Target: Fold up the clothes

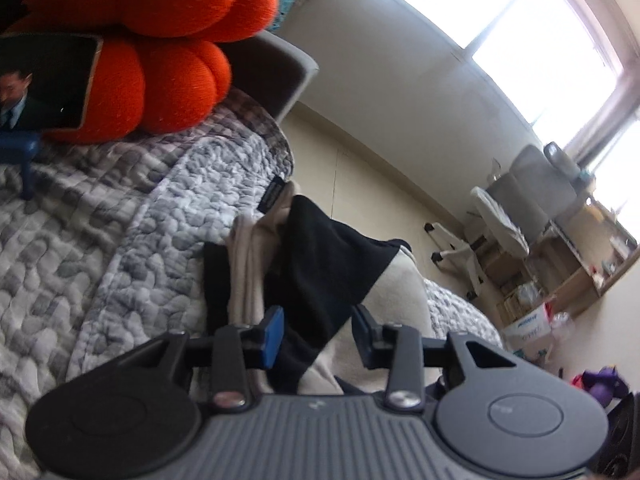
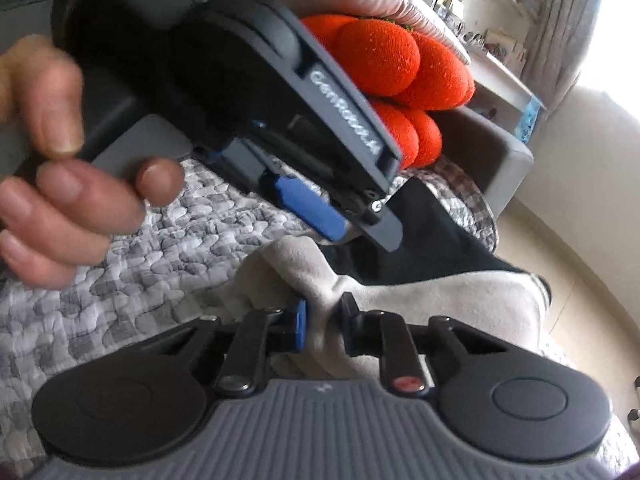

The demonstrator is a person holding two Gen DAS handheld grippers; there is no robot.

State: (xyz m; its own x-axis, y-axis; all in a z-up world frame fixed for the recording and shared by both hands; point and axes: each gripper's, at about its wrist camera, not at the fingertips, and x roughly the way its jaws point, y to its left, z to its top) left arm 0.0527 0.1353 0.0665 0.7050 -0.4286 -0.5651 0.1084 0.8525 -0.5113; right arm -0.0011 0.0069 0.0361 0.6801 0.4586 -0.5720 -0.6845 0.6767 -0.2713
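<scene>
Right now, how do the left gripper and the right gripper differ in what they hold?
The left gripper has black cloth between its fingers, while the right gripper pinches beige cloth. The left gripper's fingers stand wider apart around the black cloth; the right gripper's fingers sit closer, bunching the beige cloth. Both work above the grey quilted bedspread.

Things we cannot see well

The left gripper (image 2: 316,216) covers part of the orange cushion (image 2: 404,76), and we cannot tell if its jaws grip the black cloth (image 2: 432,236). The person's hand (image 2: 60,184) is blurry and cut off at the edge. The far shelf (image 1: 576,264) holds things too small for us to tell.
</scene>
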